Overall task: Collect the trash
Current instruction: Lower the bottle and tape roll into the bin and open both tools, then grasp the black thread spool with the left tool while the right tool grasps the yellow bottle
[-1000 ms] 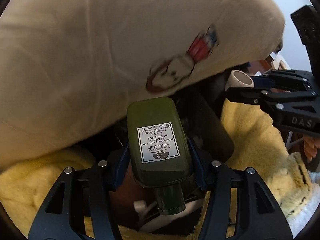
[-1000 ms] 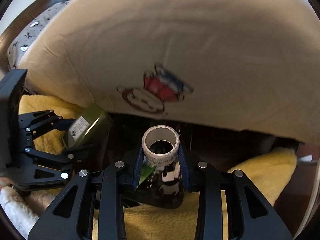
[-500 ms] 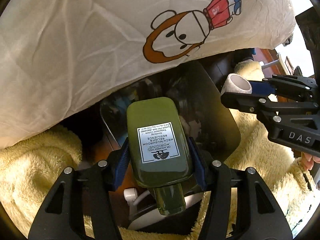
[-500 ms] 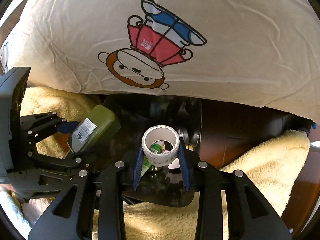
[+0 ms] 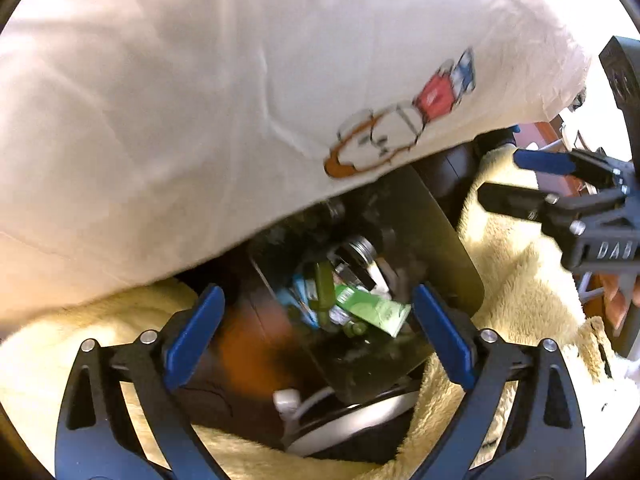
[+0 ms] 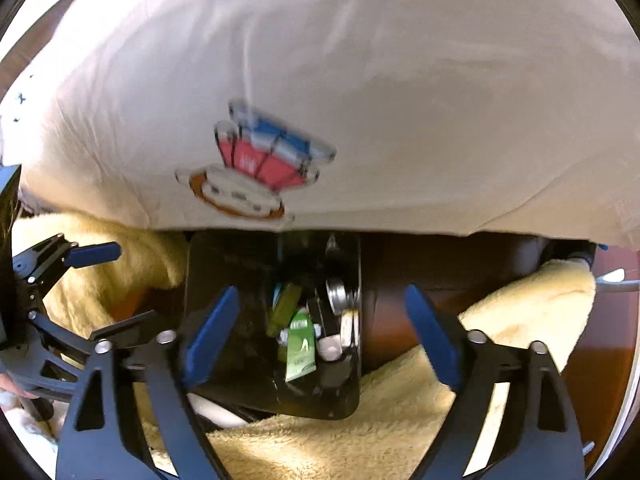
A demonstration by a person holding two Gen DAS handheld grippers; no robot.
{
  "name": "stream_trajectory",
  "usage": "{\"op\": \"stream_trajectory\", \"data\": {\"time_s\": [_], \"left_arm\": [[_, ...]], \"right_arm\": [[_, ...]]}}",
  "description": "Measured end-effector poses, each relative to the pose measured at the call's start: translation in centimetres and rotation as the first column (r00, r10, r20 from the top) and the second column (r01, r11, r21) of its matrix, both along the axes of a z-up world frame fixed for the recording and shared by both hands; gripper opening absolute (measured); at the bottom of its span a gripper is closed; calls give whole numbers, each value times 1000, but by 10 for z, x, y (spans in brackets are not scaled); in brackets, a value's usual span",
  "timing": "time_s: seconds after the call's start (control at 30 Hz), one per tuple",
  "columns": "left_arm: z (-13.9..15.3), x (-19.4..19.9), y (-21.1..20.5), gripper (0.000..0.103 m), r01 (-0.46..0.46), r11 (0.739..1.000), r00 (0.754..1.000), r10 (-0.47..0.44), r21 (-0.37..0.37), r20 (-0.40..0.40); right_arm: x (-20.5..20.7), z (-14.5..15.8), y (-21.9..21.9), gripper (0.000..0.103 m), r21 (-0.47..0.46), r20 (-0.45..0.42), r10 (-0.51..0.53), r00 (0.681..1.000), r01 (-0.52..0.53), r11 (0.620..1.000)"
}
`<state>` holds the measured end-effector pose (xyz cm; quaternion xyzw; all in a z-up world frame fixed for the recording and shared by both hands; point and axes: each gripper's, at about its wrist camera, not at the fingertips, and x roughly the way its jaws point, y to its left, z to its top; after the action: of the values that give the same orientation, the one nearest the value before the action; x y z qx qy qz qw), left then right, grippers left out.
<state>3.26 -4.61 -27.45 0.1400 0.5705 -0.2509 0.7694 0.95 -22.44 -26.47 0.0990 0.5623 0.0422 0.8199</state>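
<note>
Both hand-held grippers hover over a black trash bin, the left hand-held gripper and the right hand-held gripper each spread wide with nothing between the blue pads. Down in the bin lie an olive green bottle, a green tube, a small whitish roll and a round metal lid (other scraps are too blurred to name). A cream pillow with a cartoon monkey overhangs the bin's far rim; yellow fleece blanket surrounds it.
</note>
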Motion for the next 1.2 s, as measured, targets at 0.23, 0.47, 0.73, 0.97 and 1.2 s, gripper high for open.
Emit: {"op": "stream_trajectory", "data": {"time_s": [0.23,0.47,0.73,0.97,1.2], "left_arm": [[73,0,5,92,25,997,991,-15,-76,135],[137,28,11,92,-3,989,971,38,-148,236],[169,98,11,92,-100,984,939,142,-148,312],[169,172,-8,92,-139,980,925,181,-144,335],[158,212,-24,92,-135,982,932,172,-136,319]], "right_arm": [[0,68,-16,94,-26,168,-22,986,26,999],[26,116,-32,97,-79,294,-21,955,46,996],[93,152,-45,97,-93,362,-44,931,83,992],[178,170,-42,97,-163,377,-39,925,108,981],[258,160,-51,97,-180,337,-78,938,145,973]]}}
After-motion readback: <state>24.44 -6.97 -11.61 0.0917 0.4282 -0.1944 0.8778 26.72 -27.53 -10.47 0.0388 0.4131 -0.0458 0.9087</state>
